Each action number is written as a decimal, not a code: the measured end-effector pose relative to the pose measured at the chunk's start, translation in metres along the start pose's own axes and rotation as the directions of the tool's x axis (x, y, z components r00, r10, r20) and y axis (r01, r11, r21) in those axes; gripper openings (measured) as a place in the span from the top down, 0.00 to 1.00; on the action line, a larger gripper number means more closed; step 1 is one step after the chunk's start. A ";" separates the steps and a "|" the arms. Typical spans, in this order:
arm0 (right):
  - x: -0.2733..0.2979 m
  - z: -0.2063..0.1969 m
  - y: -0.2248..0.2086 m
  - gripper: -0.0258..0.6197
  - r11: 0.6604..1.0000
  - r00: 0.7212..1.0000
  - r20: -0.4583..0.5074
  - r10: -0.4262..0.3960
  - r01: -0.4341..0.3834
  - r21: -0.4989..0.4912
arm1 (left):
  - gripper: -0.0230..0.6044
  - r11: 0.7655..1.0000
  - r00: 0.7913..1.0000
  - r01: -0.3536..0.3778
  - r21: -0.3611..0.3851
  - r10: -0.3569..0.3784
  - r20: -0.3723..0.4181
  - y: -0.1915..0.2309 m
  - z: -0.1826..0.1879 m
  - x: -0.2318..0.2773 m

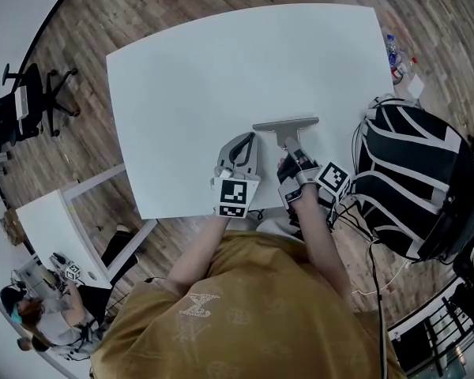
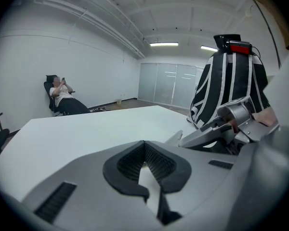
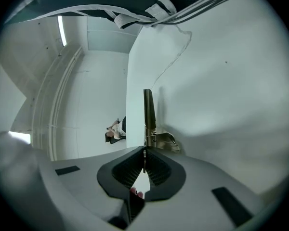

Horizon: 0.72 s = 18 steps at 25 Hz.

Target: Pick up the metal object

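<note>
The metal object [image 1: 286,125] is lying on the table [image 1: 221,69] close to its near edge, toward the right corner, with its crossbar lying toward the far edge. The left gripper [image 1: 245,140] is sitting just left of it, while the right gripper [image 1: 291,153] is closing on its stem from the near edge. A backpack [image 1: 411,180] is standing beyond the right edge

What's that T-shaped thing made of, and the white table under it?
T-shaped thing: likely bare metal, going by its dull grey sheen and thin flat edge. Table: smooth matte white top, perhaps laminate or painted board; the look leaves that open.
</note>
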State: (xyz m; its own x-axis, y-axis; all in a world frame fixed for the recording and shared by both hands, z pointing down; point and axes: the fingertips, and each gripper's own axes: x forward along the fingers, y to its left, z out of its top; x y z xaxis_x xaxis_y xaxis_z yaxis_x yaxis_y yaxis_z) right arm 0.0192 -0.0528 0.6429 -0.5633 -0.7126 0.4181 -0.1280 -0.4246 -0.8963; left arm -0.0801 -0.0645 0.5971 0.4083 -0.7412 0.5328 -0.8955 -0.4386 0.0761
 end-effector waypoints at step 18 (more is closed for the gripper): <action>-0.015 -0.001 0.045 0.95 0.951 0.999 -0.030 0.026 -0.034 -0.307 | 0.95 1.000 0.999 -0.008 -0.014 0.009 0.045 -0.005 0.019 -0.007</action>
State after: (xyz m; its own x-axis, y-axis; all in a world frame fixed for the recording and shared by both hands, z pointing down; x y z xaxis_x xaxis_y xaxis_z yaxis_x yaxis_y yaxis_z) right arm 0.0213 -0.0608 0.5964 -0.5909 -0.7063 0.3899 -0.3530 -0.2082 -0.9122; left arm -0.0752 -0.0664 0.5773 0.4079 -0.7671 0.4952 -0.9011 -0.4255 0.0831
